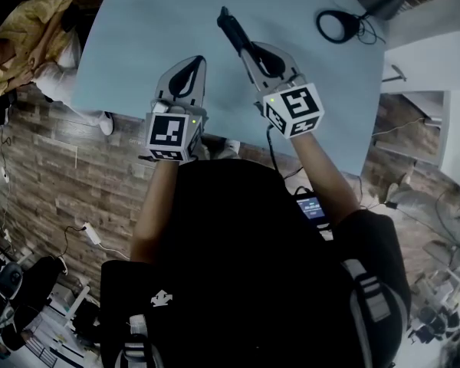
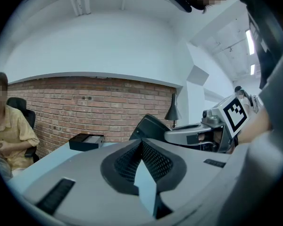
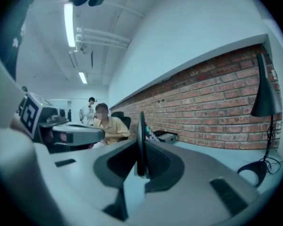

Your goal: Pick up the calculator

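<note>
The calculator (image 1: 230,27) is a thin dark slab held on edge above the light blue table (image 1: 146,29). My right gripper (image 1: 247,50) is shut on its near end, and the rest sticks out past the fingertips. The right gripper view shows the calculator (image 3: 140,124) edge-on between the pads, with some keys on its right face. In the left gripper view the calculator (image 2: 150,126) juts from the right gripper (image 2: 191,134). My left gripper (image 1: 198,60) hovers to the left, over the table's near edge. Its fingertips (image 2: 142,144) meet with nothing between them.
A black box (image 2: 86,141) lies at the table's far side by the brick wall. A desk lamp (image 3: 264,126) stands at the table's right end, its ring base and cable (image 1: 339,26) on the tabletop. A person (image 1: 23,37) sits by the left end.
</note>
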Motion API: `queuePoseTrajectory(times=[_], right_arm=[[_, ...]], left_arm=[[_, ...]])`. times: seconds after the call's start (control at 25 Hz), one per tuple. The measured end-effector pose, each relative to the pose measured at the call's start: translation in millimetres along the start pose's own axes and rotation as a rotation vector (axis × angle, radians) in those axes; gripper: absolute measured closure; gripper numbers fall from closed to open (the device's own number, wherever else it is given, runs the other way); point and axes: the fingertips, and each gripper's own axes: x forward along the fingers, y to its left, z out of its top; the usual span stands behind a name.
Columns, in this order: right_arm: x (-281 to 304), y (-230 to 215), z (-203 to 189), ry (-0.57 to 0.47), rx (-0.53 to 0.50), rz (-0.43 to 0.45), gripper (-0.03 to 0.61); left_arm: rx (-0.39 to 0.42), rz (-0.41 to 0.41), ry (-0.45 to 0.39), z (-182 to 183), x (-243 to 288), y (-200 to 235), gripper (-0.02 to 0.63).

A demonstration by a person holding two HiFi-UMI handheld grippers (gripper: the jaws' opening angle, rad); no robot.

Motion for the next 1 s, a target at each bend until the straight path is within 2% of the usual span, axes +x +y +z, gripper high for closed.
queuePoseTrajectory(times=[0.36, 0.6, 1.0], right_arm=[[-14, 1, 8, -0.026, 0.015, 0.004, 0.532], [-16, 9, 13, -0.037, 0.025, -0.006, 0.532], [-17, 48, 26, -0.054, 0.02, -0.038, 0.532]], left_arm=[[0.03, -0.015, -0.013, 9, -2, -14, 0.609], [0.016, -0.039, -0.008, 8, -4, -15, 0.609], [0.023, -0.075, -0.037, 13, -36, 2, 0.609]])
